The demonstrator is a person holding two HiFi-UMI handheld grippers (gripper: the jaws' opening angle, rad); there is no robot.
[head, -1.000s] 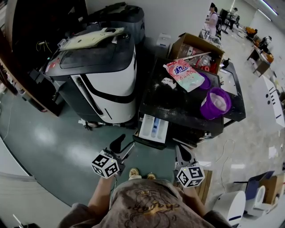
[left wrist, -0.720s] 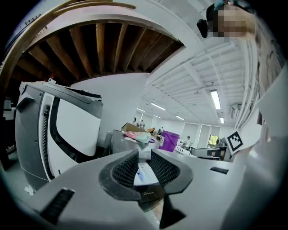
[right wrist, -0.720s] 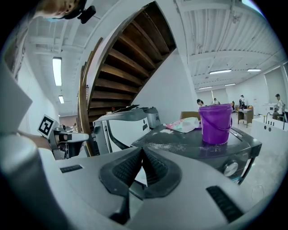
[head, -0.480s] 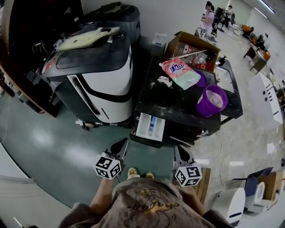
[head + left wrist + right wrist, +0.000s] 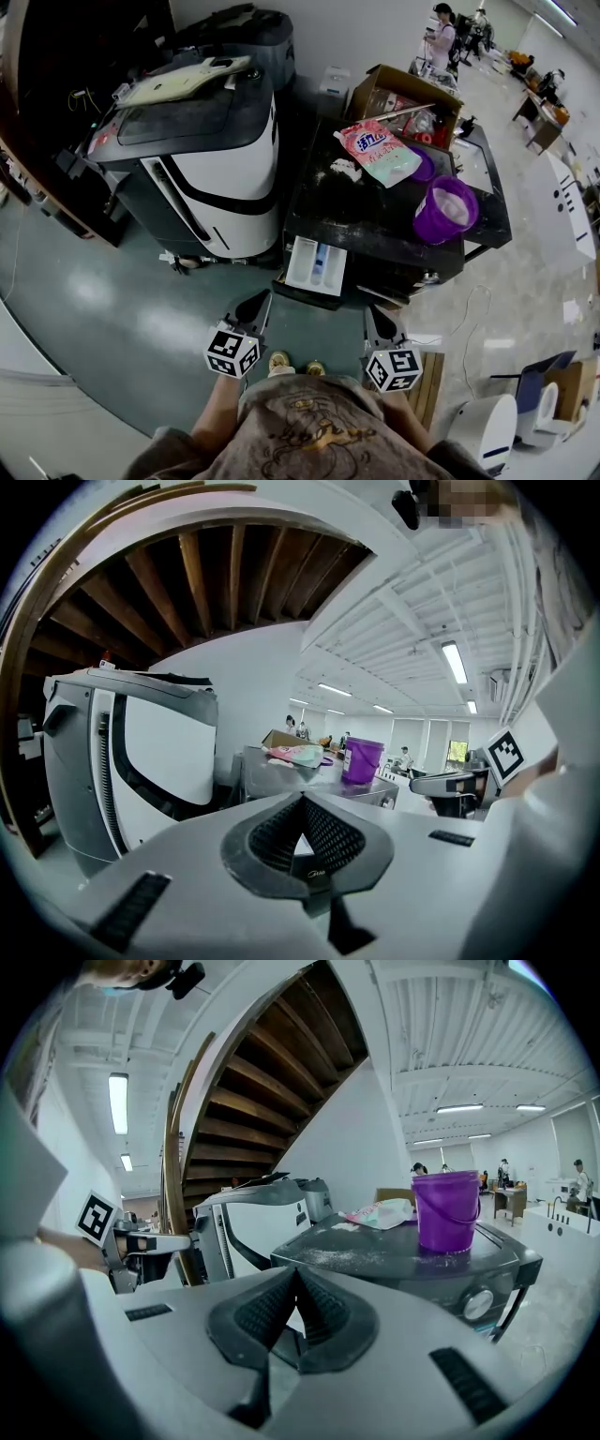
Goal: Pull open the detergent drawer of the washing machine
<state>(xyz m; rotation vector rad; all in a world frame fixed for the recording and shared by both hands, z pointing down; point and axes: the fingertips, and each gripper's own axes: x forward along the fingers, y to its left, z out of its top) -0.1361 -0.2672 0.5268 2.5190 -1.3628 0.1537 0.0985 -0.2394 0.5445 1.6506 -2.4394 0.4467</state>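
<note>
Both claws are pressed together and pinch nothing: my left claw (image 5: 254, 304) shows its ribbed pads meeting tip to tip in the left gripper view, and my right claw (image 5: 378, 320) looks the same in the right gripper view. They hang low in front of me, side by side and a little apart, aimed toward the washing machine (image 5: 367, 214) but well short of it. The detergent drawer (image 5: 317, 265) already stands out of the machine's front at its upper left corner, its white tray with a blue insert open to view from above. I judge the pull itself done, or very nearly, with neither claw on the drawer. If it wants drawing out further, the next move calls for spreading one claw, reaching forward and down to the drawer's front lip, closing on it and drawing straight back toward me. Only bare green floor (image 5: 141, 309) lies between me and the drawer, so nothing blocks that reach. On the washer's top sit a pink detergent pouch (image 5: 379, 153) and a purple bucket (image 5: 446, 211), with a cardboard box (image 5: 403, 94) behind. A white-and-grey machine (image 5: 211, 164) stands just beside the washer on my left. A cable (image 5: 473, 319) trails on the floor to the right.
</note>
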